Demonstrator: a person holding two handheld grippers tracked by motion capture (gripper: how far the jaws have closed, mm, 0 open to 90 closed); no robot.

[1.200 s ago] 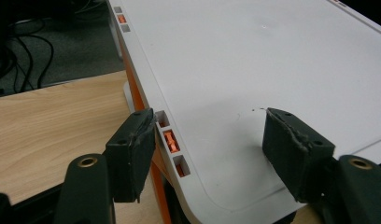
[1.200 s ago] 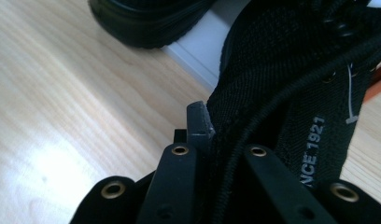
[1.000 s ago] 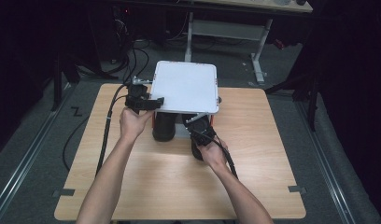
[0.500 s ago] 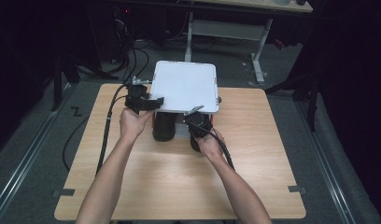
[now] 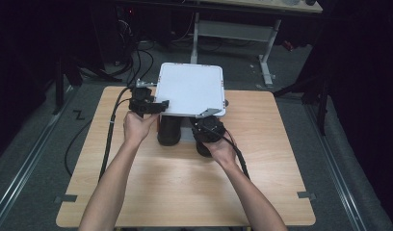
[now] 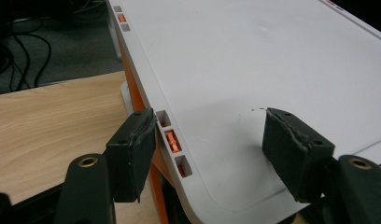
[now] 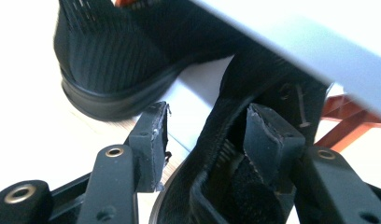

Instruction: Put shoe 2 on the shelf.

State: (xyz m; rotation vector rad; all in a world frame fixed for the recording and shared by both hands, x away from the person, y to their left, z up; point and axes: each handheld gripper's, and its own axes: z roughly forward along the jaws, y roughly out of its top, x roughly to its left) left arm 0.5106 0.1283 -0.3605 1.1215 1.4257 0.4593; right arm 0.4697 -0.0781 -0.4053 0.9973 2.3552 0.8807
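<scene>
Two black shoes (image 5: 168, 130) stand side by side on the wooden table (image 5: 137, 192), half hidden under a white, orange-edged rack (image 5: 190, 89), where the left gripper (image 6: 212, 149) spreads wide over the rack's corner and the right gripper (image 7: 205, 140) straddles, jaws apart, the collar of the right-hand shoe (image 7: 235, 186).

Both forearms are reaching forward from the bottom of the high view, converging toward the middle. The left hand (image 5: 137, 126) is gripping the left gripper (image 5: 147, 104), whose jaws are standing wide apart in the left gripper view. The right hand (image 5: 222, 150) is holding the right gripper (image 5: 208, 128) lower and nearer, its jaws parted too, one pad (image 7: 268, 135) sitting inside a dark opening
</scene>
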